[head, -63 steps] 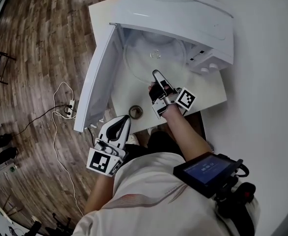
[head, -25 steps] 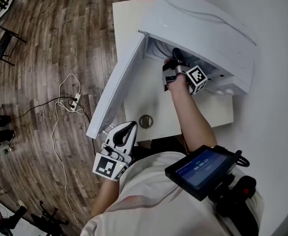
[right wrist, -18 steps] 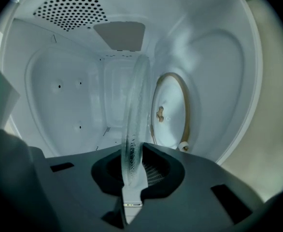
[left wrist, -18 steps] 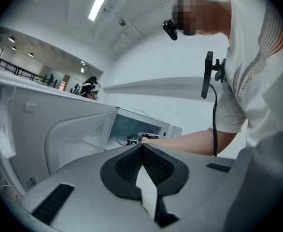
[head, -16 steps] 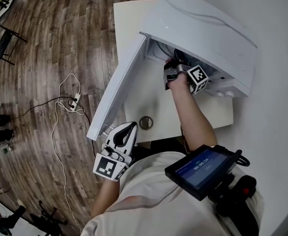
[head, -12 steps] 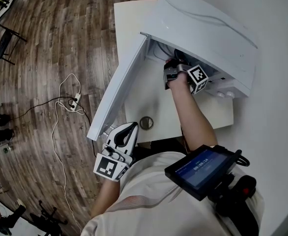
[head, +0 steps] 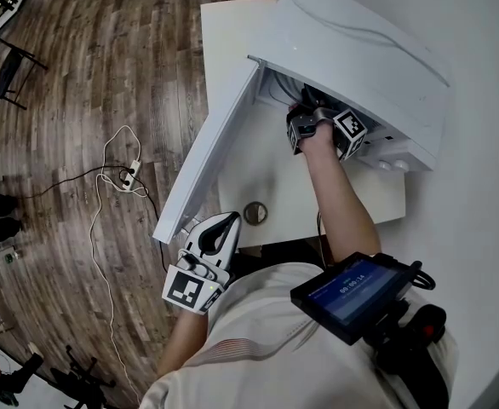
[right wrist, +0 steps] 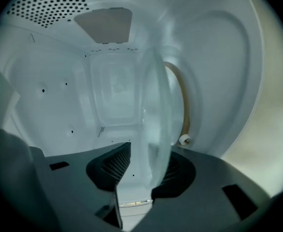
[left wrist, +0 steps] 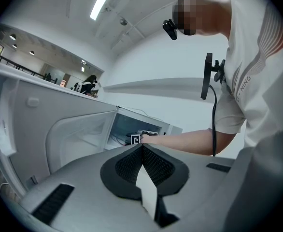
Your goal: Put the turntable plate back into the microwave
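Left gripper (head: 229,217) at seven o'clock, jaws closed on nothing, white counter (head: 271,186) beyond, microwave (head: 360,32) at one o'clock, door (head: 211,147) open, right gripper (right wrist: 141,151) inside, jaws just opening, turntable plate (right wrist: 155,105) loose between them, inside the cavity

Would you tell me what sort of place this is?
Probably a lab or open workspace, not a kitchen: the microwave stands on a white table, and a power strip lies on the wooden floor.
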### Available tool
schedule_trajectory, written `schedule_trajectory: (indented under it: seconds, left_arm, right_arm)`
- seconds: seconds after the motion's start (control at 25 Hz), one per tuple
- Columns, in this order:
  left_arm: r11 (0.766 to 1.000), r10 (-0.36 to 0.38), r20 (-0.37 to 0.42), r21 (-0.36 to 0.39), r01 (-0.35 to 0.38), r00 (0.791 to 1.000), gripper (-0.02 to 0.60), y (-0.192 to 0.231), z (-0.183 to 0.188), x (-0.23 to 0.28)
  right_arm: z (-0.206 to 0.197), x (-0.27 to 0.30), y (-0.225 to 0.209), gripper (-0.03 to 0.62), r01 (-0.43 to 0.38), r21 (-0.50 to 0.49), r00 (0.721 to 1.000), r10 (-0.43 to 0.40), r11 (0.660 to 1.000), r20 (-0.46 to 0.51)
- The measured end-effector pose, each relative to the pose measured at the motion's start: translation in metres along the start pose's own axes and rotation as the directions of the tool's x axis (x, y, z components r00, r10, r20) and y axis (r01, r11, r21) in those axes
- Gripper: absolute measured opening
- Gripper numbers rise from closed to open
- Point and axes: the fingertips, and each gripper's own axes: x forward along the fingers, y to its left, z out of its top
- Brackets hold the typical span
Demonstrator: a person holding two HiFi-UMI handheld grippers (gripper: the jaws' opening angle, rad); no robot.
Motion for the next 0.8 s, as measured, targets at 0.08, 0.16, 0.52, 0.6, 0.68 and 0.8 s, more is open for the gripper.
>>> schedule_trajectory:
  seconds: [0.08, 0.16, 0.52, 0.6, 0.68, 0.8]
  left_arm:
    - [1.000, 0.000, 0.001, 0.001, 0.000, 1.000, 0.011, 0.001, 0.000, 0.000]
    - [1.000, -0.006, -0.003, -0.003, 0.006, 1.000, 0.011, 0.000, 0.001, 0.001]
    - [1.000, -0.023, -0.002, -0.008, 0.023, 1.000, 0.011, -0.001, -0.001, 0.002]
    - [1.000, -0.024, -0.001, -0.010, 0.023, 1.000, 0.011, 0.000, -0.002, 0.002]
    - [1.000, -0.022, -0.001, -0.011, 0.022, 1.000, 0.011, 0.001, -0.003, 0.001]
    - [1.000, -0.024, -0.004, -0.015, 0.024, 1.000, 0.011, -0.001, -0.003, 0.001]
  right_arm:
    - [-0.002, 0.001, 0.001, 0.155, -0.001, 0.015, 1.000, 0.002, 1.000, -0.020]
    - [-0.004, 0.001, 0.004, 0.179, -0.005, 0.021, 0.999, 0.006, 1.000, -0.037]
    - [-0.008, -0.007, 0.006, 0.253, 0.018, -0.028, 0.997, -0.020, 0.999, -0.081]
    - [-0.011, -0.009, 0.003, 0.259, 0.026, -0.022, 0.995, -0.028, 0.999, -0.098]
    - [-0.016, -0.010, 0.002, 0.262, 0.028, -0.010, 0.993, -0.029, 1.000, -0.117]
    - [-0.020, -0.012, 0.002, 0.262, 0.034, -0.002, 0.990, -0.034, 0.999, -0.137]
